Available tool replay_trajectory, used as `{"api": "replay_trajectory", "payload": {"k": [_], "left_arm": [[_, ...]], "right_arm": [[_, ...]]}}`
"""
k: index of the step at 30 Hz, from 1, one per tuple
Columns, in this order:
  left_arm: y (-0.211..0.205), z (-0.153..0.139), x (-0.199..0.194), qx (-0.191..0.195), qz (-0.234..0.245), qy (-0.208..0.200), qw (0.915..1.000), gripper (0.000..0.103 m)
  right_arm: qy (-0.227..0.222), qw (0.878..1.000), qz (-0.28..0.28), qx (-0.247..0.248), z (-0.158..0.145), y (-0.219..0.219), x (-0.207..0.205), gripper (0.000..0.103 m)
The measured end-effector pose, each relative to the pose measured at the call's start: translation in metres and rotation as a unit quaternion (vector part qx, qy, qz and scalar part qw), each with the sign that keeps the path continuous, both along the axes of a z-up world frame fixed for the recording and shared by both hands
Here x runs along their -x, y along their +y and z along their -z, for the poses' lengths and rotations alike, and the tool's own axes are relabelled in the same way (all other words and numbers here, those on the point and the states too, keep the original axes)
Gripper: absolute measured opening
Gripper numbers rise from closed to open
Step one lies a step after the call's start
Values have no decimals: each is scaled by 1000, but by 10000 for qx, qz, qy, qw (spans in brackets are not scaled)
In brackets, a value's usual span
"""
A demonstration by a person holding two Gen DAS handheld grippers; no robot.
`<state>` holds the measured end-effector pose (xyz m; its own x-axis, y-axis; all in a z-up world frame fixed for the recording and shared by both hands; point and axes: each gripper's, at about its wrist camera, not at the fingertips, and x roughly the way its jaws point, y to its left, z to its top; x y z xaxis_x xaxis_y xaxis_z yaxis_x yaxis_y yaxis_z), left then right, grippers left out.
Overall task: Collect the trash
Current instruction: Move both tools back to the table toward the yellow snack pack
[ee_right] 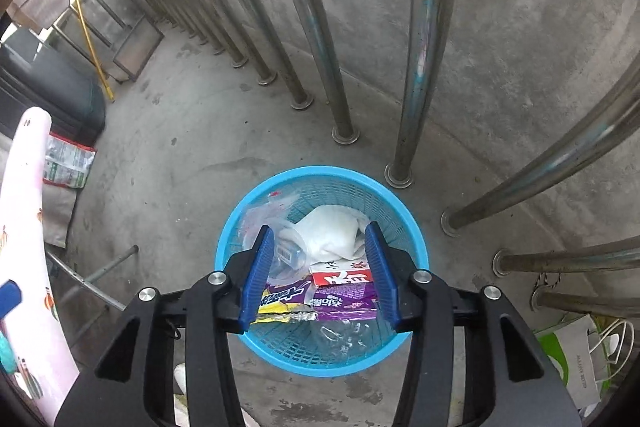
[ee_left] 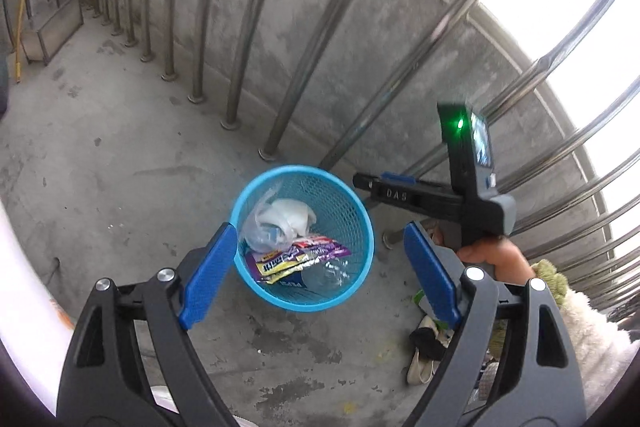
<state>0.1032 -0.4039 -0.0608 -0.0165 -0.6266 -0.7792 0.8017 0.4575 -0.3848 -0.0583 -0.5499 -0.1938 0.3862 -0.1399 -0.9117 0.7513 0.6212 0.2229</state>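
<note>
From the left wrist view, the left tongs [ee_left: 320,275] stand wide open and empty above the blue mesh basket [ee_left: 352,183] on the concrete floor [ee_left: 120,155]. The trash already lies inside: a clear crinkled bag [ee_left: 260,227], a glossy purple wrapper [ee_left: 304,255]. This looks like the drop-off step just done.

From the right wrist view, the right tongs [ee_right: 320,275] hang partly open over the same basket [ee_right: 240,227], gripping nothing, above soft white paper [ee_right: 332,231]. Next, I judge, comes fetching the flat printed packet [ee_right: 68,159] lying well apart by the wall.
</note>
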Motion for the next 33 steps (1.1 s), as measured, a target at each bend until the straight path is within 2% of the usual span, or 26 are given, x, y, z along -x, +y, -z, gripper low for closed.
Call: {"api": "replay_trajectory", "payload": {"k": [4,8,12,16,19,22,24,27,30,33], "left_arm": [[21,-23,-7,126,-187,-141,9996,81],[64,-60,-10,377,-447,-388,9975,81],[143,-103,-8,624,-956,-882,9895,81],[231,-124,0,731,-1633,-1237,9761,81],[303,-128,11,706,-2280,-1364,9615,81],[375,-127,26,588,-2938,-1526,9418,81],[415,-124,34,495,-3285,-1563,9302,81],[470,-112,45,401,-3772,-1453,9138,81],[503,-94,51,332,-4046,-1259,9052,81],[520,-73,55,292,-4189,-956,9025,81]], "right_arm": [[-81,9999,-128,-48,-11,11,-10,46],[-277,9983,-508,-4,-42,33,-22,49],[-612,9911,-1149,286,-94,68,-39,63],[-884,9776,-1871,379,-144,120,-57,67],[-1003,9629,-2492,272,-172,166,-75,67],[-1045,9443,-3117,126,-194,223,-98,67],[-1080,9335,-3418,-37,-202,254,-110,67],[-1124,9094,-3978,-459,-206,314,-132,67],[-1054,8814,-4497,-985,-196,378,-152,67],[-939,8700,-4721,-1065,-183,424,-163,67]]}}
